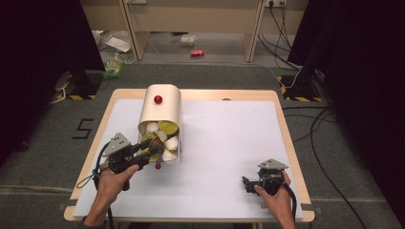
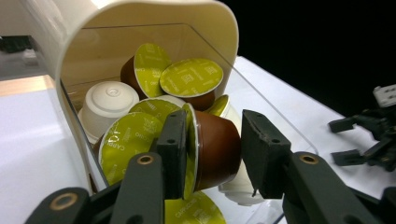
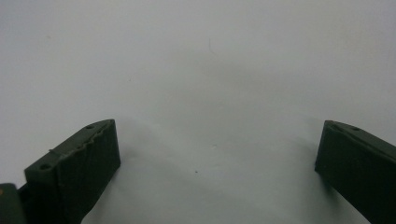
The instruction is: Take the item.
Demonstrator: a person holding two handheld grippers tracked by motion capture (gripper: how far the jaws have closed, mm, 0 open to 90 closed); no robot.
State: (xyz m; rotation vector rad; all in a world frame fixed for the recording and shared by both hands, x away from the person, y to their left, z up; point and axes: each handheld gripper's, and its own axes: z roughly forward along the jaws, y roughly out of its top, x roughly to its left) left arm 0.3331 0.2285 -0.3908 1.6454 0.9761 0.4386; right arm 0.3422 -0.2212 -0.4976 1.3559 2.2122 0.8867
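Note:
A cream capsule container (image 1: 162,107) lies on its side on the white table (image 1: 229,138), its mouth toward me and a red knob (image 1: 158,99) on top. Brown capsules with green foil lids (image 2: 191,77) and white capsules (image 2: 109,100) spill from the container (image 2: 140,28) onto its clear panel (image 2: 266,112). My left gripper (image 1: 152,149) is at the mouth. In the left gripper view, the left gripper (image 2: 215,126) is shut on a brown capsule (image 2: 217,149), one jaw on its green lid, the other on its base. My right gripper (image 1: 248,183) rests open near the front right, and the right gripper (image 3: 217,149) holds nothing.
A small red ball (image 1: 157,166) lies on the table just in front of the container. The right gripper (image 2: 369,140) shows far off in the left gripper view. On the floor beyond the table lie a red can (image 1: 197,53), litter and cables (image 1: 315,129).

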